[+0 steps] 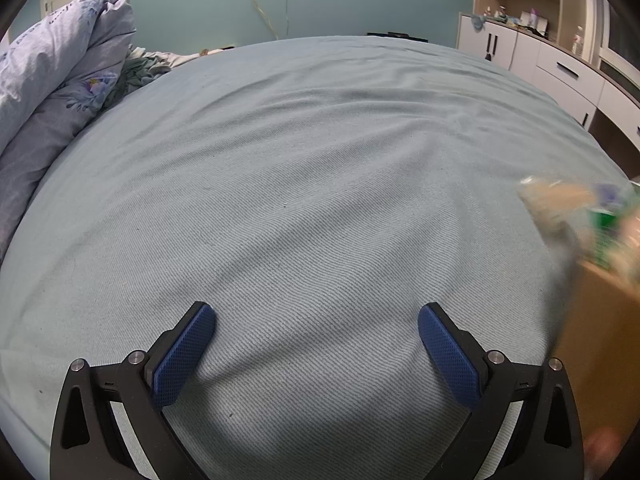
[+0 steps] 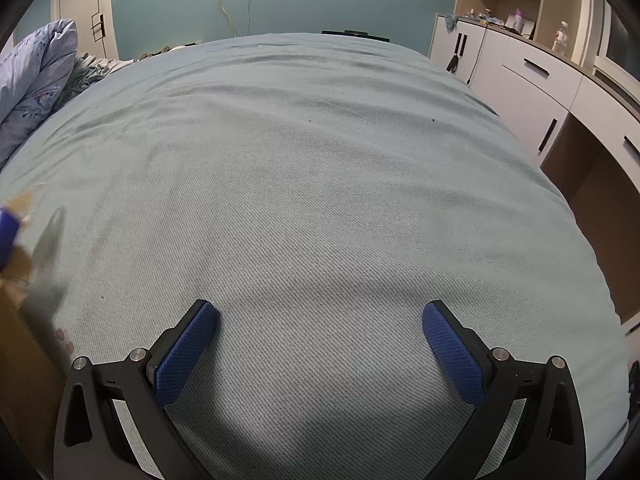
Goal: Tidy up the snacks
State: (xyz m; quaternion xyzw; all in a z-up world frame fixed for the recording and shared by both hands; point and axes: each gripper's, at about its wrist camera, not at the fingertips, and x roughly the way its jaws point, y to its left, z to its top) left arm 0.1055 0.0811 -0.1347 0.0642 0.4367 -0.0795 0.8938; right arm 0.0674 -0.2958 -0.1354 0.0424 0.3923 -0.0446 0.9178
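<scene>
My left gripper (image 1: pixel 317 322) is open and empty, low over the blue-grey bed sheet (image 1: pixel 300 180). At the right edge of the left wrist view a brown cardboard box (image 1: pixel 604 344) stands on the bed, with blurred snack packets (image 1: pixel 580 208) in tan, green and purple sticking out of its top. My right gripper (image 2: pixel 320 320) is open and empty over the same sheet (image 2: pixel 320 160). In the right wrist view the box (image 2: pixel 20 360) sits at the left edge, with blurred blue and tan packets (image 2: pixel 12 232) above it. The box lies between the two grippers.
A bunched floral duvet (image 1: pixel 56 80) and clothes (image 1: pixel 140 68) lie at the far left of the bed. White cabinets and drawers (image 2: pixel 532 88) with bottles on top line the right wall. Cables (image 1: pixel 272 4) hang from a wall socket on the teal wall.
</scene>
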